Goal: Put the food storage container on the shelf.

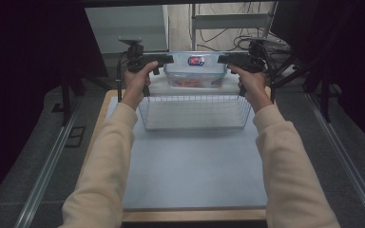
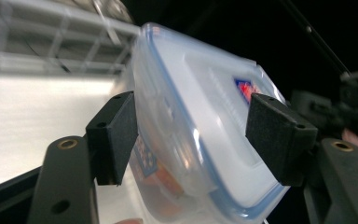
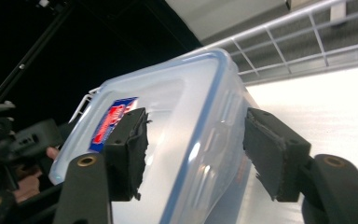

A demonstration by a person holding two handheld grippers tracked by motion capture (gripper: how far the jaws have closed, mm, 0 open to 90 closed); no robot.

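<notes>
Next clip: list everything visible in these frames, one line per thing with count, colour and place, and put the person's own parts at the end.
Food container: one, clear plastic with a blue-rimmed lid and a red and blue label, orange contents inside, held up between the two grippers above the far edge of the basket.
Wire basket: one, white, on the far part of the mat, nothing visible inside it.
Mat: one, pale blue-grey, covering the table top.
Table: one, wooden edge showing around the mat.
Cables: several, dark, on the floor beyond the table.
Left gripper: one, black, jaws astride the container's left end.
Right gripper: one, black, jaws astride its right end.
Sleeves: two, cream, from the bottom.
</notes>
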